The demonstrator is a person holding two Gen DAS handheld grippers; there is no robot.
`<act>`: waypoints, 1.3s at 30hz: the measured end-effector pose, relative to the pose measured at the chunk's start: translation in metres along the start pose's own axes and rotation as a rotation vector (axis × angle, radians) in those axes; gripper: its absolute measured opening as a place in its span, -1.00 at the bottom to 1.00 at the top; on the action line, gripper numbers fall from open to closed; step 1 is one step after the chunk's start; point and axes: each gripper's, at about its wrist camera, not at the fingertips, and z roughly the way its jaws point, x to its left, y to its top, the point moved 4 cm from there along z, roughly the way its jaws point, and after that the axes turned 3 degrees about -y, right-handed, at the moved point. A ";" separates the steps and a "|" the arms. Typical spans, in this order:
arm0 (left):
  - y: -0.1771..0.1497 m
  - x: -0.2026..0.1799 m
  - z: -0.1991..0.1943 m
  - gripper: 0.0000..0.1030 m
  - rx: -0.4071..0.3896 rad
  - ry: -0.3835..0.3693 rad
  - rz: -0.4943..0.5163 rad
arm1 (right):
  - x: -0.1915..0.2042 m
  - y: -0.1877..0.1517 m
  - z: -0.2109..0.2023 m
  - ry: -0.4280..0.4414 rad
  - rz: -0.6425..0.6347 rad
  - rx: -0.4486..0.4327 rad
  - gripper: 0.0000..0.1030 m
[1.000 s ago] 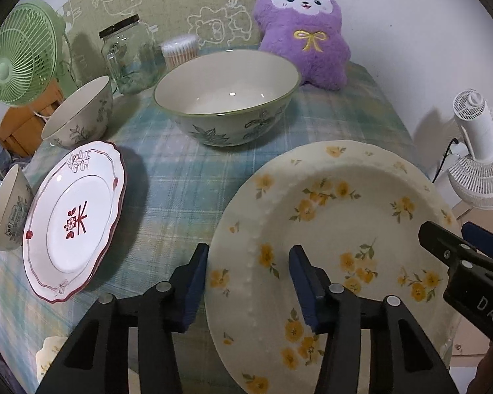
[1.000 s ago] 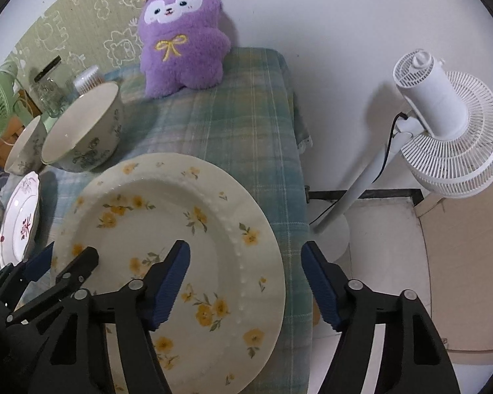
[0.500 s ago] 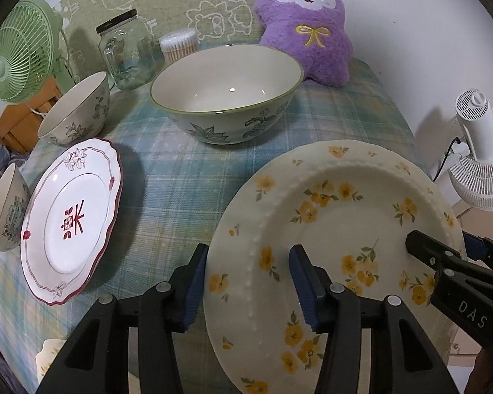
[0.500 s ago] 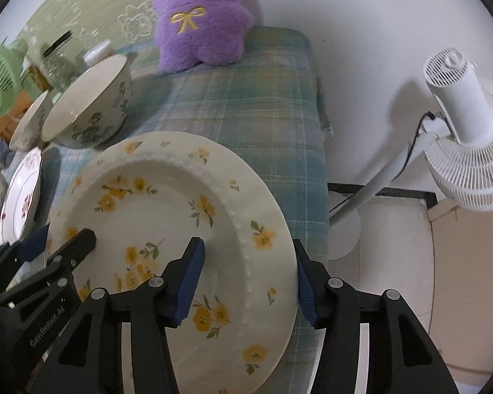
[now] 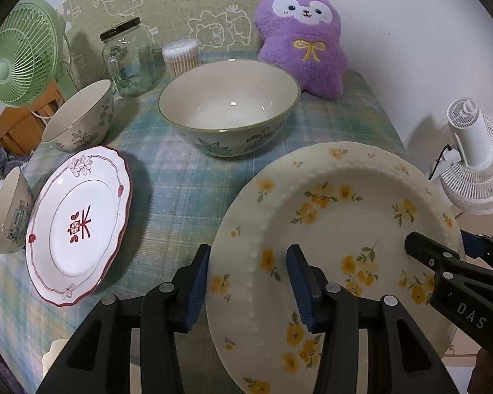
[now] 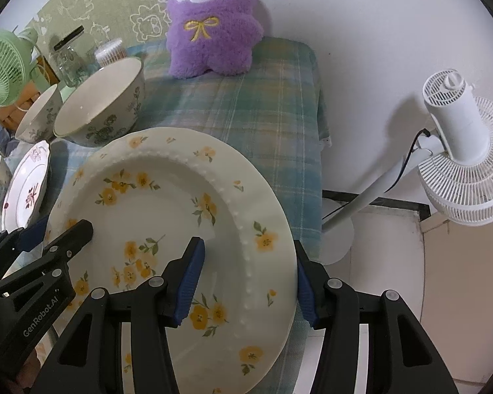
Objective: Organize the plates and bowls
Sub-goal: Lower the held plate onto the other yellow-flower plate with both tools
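Now the large cream plate with yellow flowers and a beaded rim (image 5: 338,229) sits at the near right corner of the table with the blue-green plaid cloth (image 5: 187,190), tilted, its right side over the table's edge. Both grippers straddle its rim. The left gripper (image 5: 248,282) has one blue-padded finger outside the plate's left rim and the other over the inside; its jaws have just been closing a little, and whether the pads press on the plate I cannot tell. The right gripper (image 6: 248,279) has one finger inside the plate and one outside the right rim; its jaws have just been closing, and the outer pad looks to touch the rim, yet a firm grip I cannot tell. Beyond the plate stands a big cream bowl with green leaf print (image 5: 228,108). To its left lie a white scalloped plate with a red rim (image 5: 79,223) and a smaller floral bowl (image 5: 79,115); another small bowl (image 5: 6,210) is at the far left edge. At the back are a purple plush toy (image 5: 304,36), a glass jar (image 5: 128,57) and a green fan (image 5: 19,55)
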 end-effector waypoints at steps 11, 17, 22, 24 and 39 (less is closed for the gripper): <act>-0.004 0.014 -0.036 -0.10 -0.032 -0.002 -0.031 | 0.012 -0.005 -0.030 0.007 0.070 -0.025 0.05; -0.009 0.026 -0.054 -0.10 -0.052 -0.001 -0.036 | 0.026 -0.013 -0.048 0.001 0.079 -0.037 0.02; -0.019 0.039 -0.068 -0.13 -0.054 -0.001 -0.034 | 0.038 -0.022 -0.062 -0.005 0.084 -0.045 0.02; -0.023 0.043 -0.072 -0.13 -0.055 -0.001 -0.035 | 0.044 -0.026 -0.067 -0.006 0.084 -0.047 0.01; -0.073 0.090 -0.093 -0.12 -0.031 -0.011 -0.041 | 0.098 -0.071 -0.084 -0.033 0.066 -0.024 0.01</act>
